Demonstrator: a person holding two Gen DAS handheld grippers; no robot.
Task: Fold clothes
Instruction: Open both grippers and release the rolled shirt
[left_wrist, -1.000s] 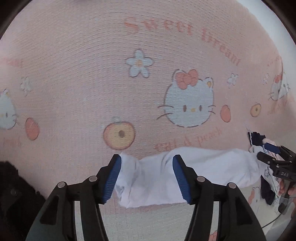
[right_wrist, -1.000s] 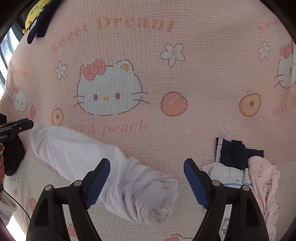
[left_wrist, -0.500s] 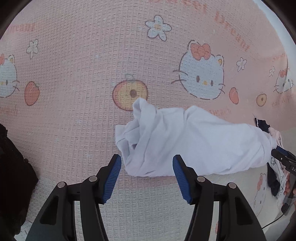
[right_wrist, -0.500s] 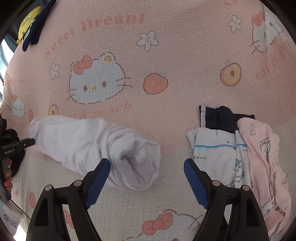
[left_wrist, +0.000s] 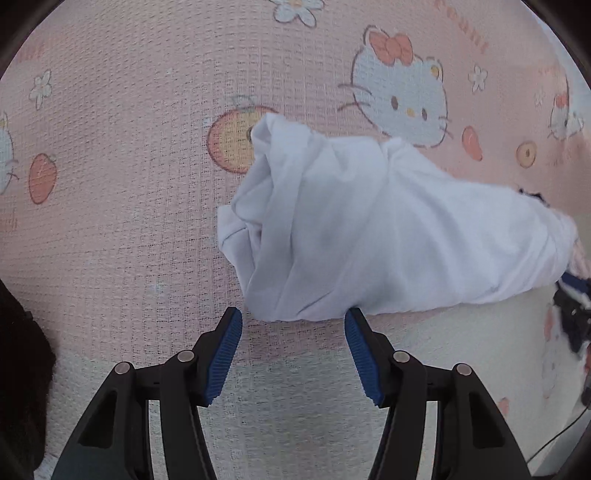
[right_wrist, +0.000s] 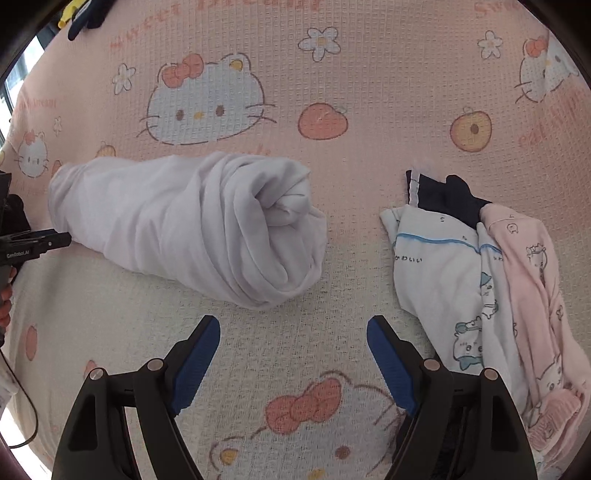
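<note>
A white garment (left_wrist: 369, 229) lies rolled into a long loose bundle on the pink cartoon-cat blanket (left_wrist: 129, 110). In the right wrist view the same white garment (right_wrist: 192, 225) shows its rolled end facing me. My left gripper (left_wrist: 293, 321) hangs open just short of the bundle's near edge, nothing between its blue pads. Also open and empty, my right gripper (right_wrist: 293, 328) sits a little back from the rolled end. The left gripper's black tip (right_wrist: 40, 242) shows at the bundle's far left end in the right wrist view.
A small pile of clothes lies to the right of the bundle: a white printed piece (right_wrist: 454, 266), a pink printed piece (right_wrist: 535, 288) and a dark navy piece (right_wrist: 447, 199). A yellow and navy item (right_wrist: 81, 14) sits at the blanket's far left corner. A dark shape (left_wrist: 18, 369) fills the left edge.
Both grippers have drawn back from the white bundle, which lay between their fingers a second ago and now lies free on the blanket. The clothes pile has come further into view.
</note>
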